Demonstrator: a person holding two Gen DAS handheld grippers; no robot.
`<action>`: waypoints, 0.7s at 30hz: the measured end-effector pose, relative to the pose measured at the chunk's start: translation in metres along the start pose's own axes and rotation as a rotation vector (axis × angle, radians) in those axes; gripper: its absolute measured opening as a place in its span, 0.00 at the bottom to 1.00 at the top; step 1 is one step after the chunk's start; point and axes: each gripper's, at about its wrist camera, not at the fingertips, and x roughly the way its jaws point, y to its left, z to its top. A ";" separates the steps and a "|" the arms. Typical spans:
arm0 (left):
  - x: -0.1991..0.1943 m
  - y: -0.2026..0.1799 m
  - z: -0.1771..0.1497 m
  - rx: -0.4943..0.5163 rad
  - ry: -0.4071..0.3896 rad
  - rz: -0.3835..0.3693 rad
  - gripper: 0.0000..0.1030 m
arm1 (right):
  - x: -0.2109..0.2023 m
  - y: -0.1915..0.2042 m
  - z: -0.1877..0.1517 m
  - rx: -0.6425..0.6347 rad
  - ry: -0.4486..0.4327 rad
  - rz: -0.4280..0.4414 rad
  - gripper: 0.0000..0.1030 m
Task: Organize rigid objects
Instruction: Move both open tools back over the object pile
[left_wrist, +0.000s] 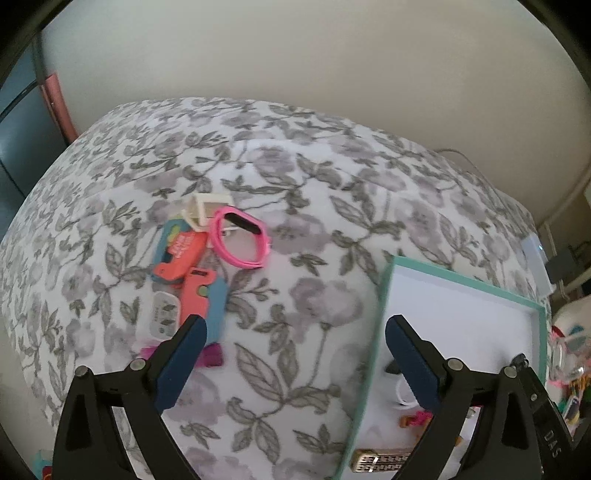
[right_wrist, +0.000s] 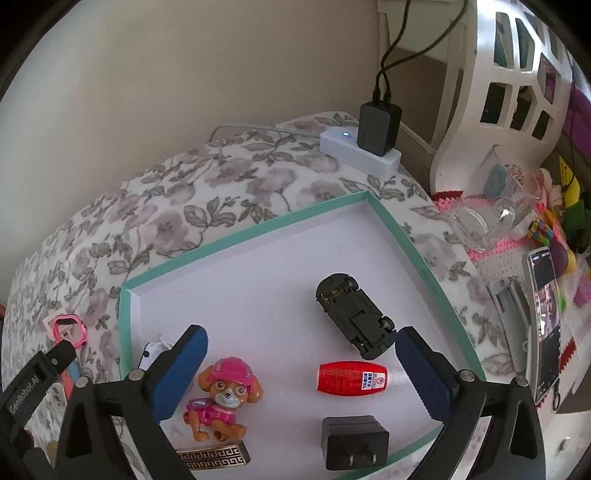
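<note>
The tidying looks partly done, judging by how things lie. The shallow tray (right_wrist: 388, 218), white inside with a mint-green rim, sits on the flowered cloth (right_wrist: 166, 206) and already holds 5 clear items: a black toy car (right_wrist: 354, 321) lying upside down toward the far right, a small red bottle (right_wrist: 351, 376) on its side just near of it, a black plug adapter (right_wrist: 354, 446) at the near edge, a pink pup figure (right_wrist: 221, 402) to the left, and a patterned bronze bar (right_wrist: 212, 458) just near of the pup. A small white thing at the tray's left wall is too hidden to name.

Still left, well apart from the tray on the cloth to its left, is a loose cluster: a pink watch band (left_wrist: 240, 236), a cream plastic piece (left_wrist: 207, 210) touching it on the far side, 2 coral-and-blue toys (left_wrist: 192, 273) overlapping each other, a white pack (left_wrist: 166, 317), and something magenta (left_wrist: 212, 356) partly behind a finger.

The right gripper (right_wrist: 301, 363) hangs over the tray with its jaws spread wide and nothing between the pads. The left gripper (left_wrist: 295, 354) is likewise wide apart and empty, over bare cloth between cluster and tray.
</note>
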 end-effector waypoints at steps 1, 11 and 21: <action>0.001 0.003 0.001 -0.007 0.003 0.004 0.98 | 0.000 0.001 0.000 -0.003 -0.003 0.001 1.00; 0.009 0.044 0.015 -0.093 0.038 0.067 0.99 | -0.003 0.027 -0.004 -0.081 -0.024 0.021 1.00; 0.005 0.088 0.032 -0.130 0.029 0.120 1.00 | -0.013 0.077 -0.015 -0.183 -0.049 0.122 1.00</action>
